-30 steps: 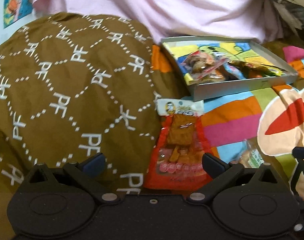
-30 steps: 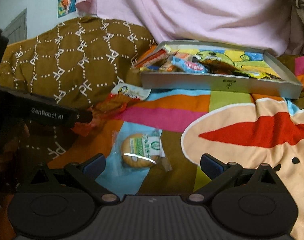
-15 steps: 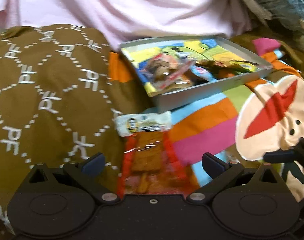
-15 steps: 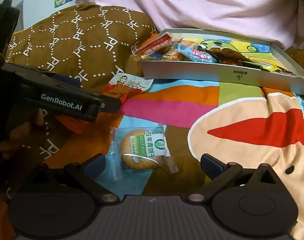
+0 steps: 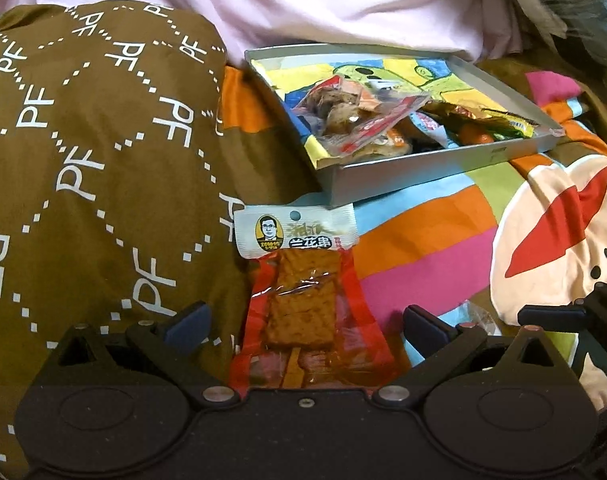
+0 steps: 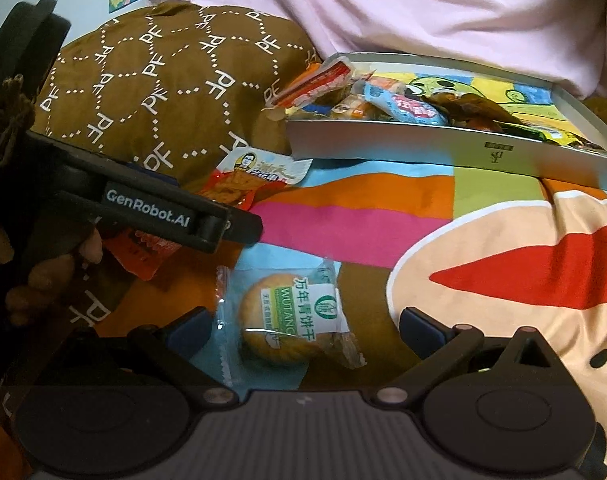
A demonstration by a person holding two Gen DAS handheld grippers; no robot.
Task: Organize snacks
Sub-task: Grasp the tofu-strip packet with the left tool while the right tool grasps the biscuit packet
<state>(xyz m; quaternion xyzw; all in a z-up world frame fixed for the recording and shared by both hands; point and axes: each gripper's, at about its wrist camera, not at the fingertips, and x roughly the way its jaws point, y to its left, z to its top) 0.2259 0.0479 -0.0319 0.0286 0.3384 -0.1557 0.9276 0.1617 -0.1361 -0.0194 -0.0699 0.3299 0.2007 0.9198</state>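
A red tofu snack packet (image 5: 303, 304) with a white top lies on the bedspread between the open jaws of my left gripper (image 5: 305, 326); it also shows in the right wrist view (image 6: 247, 180). A wrapped round biscuit (image 6: 283, 320) lies between the open jaws of my right gripper (image 6: 303, 326). A shallow grey box (image 5: 443, 164) holding several snack packets sits beyond; it shows in the right wrist view too (image 6: 455, 148). My left gripper shows in the right wrist view (image 6: 223, 224) over the red packet.
A brown patterned pillow (image 5: 95, 168) rises at the left. Pink fabric (image 5: 323, 0) lies behind the box. The colourful bedspread (image 6: 503, 260) spreads to the right. The right gripper's finger (image 5: 551, 314) shows at the right edge of the left view.
Both grippers have moved forward and lower toward their packets. The red packet and the biscuit now sit closer, between the open jaws.
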